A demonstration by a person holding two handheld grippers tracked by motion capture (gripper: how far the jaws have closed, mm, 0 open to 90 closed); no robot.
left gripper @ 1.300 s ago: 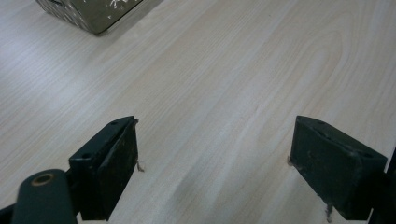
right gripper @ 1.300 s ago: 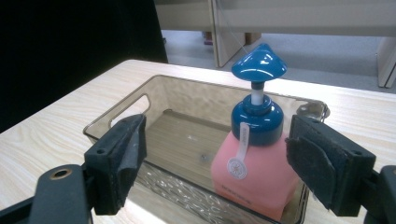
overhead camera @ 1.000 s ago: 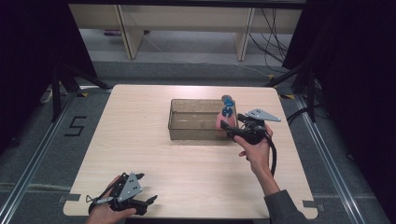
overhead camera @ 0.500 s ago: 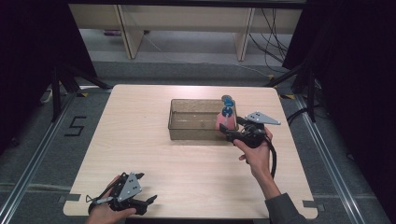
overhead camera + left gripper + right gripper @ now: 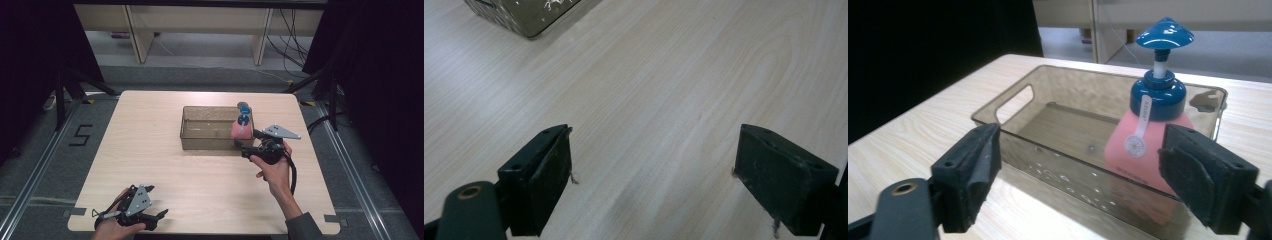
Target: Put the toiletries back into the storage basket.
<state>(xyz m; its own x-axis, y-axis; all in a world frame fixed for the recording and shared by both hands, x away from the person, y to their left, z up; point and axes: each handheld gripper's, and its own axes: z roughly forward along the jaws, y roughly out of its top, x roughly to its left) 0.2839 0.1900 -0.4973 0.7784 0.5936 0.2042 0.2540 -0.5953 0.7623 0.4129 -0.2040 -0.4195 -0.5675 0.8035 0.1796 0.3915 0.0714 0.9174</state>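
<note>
Pink pump bottle (image 5: 1143, 150) upright in smoky bin (image 5: 1013, 122), seemingly alone, both tongs spread.

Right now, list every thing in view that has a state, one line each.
Pink pump bottle: upright inside the bin at one end, blue pump cap on, released.
Clear brown plastic bin: on the table, open-topped, holding the bottle.
Right gripper: open just outside the bin wall; jaws have just been opening, nothing between them.
Left gripper: open, empty, over bare tabletop.
</note>
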